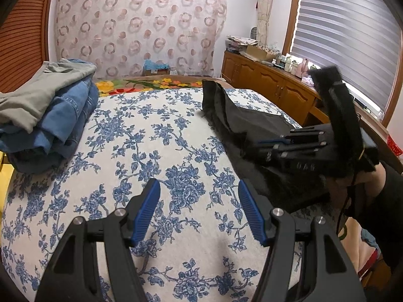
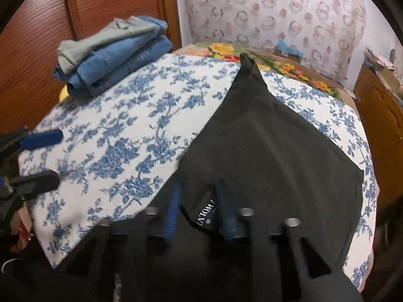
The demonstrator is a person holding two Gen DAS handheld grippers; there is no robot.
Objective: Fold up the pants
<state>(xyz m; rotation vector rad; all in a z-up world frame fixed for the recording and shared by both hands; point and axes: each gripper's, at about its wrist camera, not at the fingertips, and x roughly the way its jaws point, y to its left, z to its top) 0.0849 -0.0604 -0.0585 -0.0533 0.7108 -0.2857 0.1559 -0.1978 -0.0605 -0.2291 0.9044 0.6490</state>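
Plainly spread on the bed, over its blue-flowered cover: black pants. In the right wrist view, filling the middle from 6 o'clock out to 3 o'clock, with one narrow end rising to a point toward 12 o'clock. Near edge with a white-lettered label lying at 6 o'clock, right at the fingers.

Right tool: drawn in narrow around that labelled edge, cloth between the blue fingers and draped partly over them. Blurred there, so probably pinched on the fabric rather than merely beside it. In the left wrist view, found at 3 o'clock, low over the dark cloth, with a hand gripping it from behind.

Left tool: standing about half open, gripping nothing, hovering over bare flowered cover just beside the pants. Seen at 9 o'clock in the right wrist view.

At 10 o'clock in both views, well apart from the pants: folded jeans in a stack, topped by a grey garment. Farther off, at 2 o'clock in the left wrist view, a wooden cabinet.
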